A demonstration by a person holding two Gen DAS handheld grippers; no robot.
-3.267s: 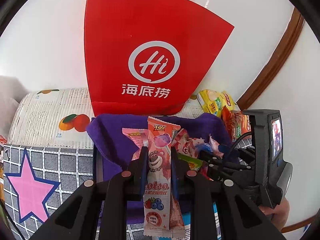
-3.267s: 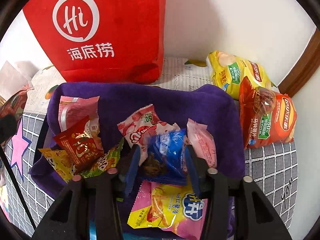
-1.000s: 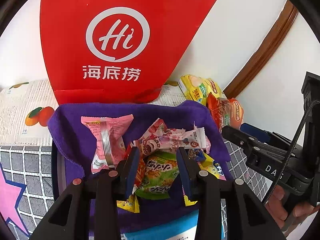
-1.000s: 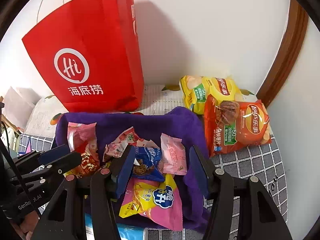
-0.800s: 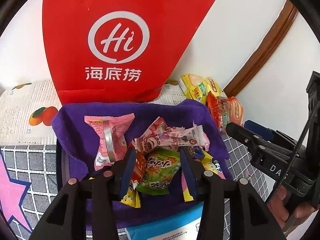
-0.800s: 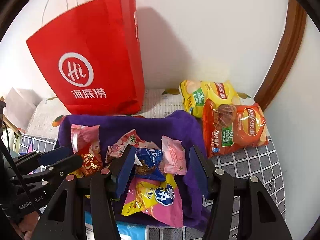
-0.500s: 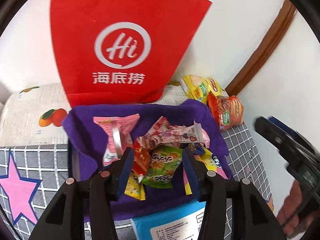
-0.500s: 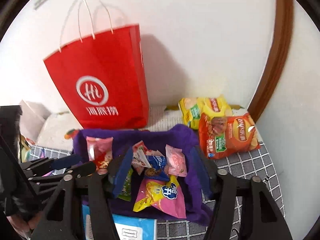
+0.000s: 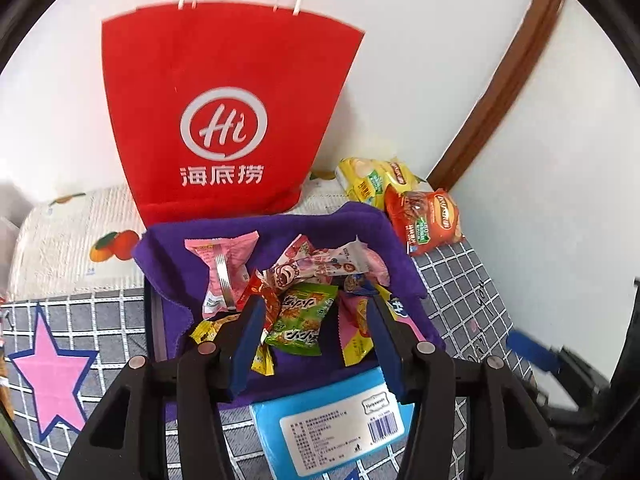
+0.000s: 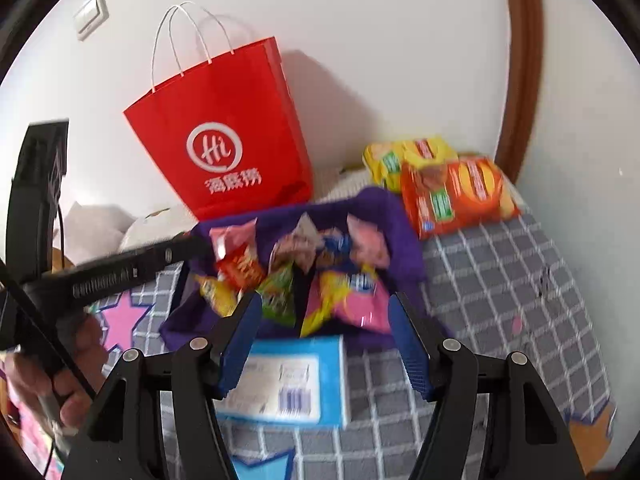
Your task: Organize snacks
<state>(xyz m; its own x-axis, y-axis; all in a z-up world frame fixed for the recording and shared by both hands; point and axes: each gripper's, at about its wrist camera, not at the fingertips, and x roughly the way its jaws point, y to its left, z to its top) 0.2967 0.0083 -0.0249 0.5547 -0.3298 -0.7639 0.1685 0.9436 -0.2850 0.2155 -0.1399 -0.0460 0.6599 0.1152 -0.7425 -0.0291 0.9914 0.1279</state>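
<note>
A basket lined with purple cloth (image 9: 280, 236) holds several small snack packets, among them a green one (image 9: 302, 316) and a pink one (image 9: 222, 264). My left gripper (image 9: 314, 304) hovers above the pile; its jaws are opening and nothing is gripped between them. The right gripper (image 10: 324, 300) stands open and empty, farther back over a blue pack (image 10: 288, 380) in front of the basket (image 10: 404, 240). In the blurred right wrist view, the left gripper's fingers (image 10: 120, 272) reach in from the left.
A red paper bag (image 9: 224, 120) stands against the wall behind the basket. A yellow chips bag (image 9: 372, 180) and an orange one (image 9: 428, 220) lie at the back right by a brown door frame. A hand (image 10: 76, 360) holds the left tool. Grey checked cloth covers the surface.
Both grippers have drawn back and upward from the basket, so more of the bag and surface shows. Packets they gripped earlier now lie in the basket, and both jaws stand wider.
</note>
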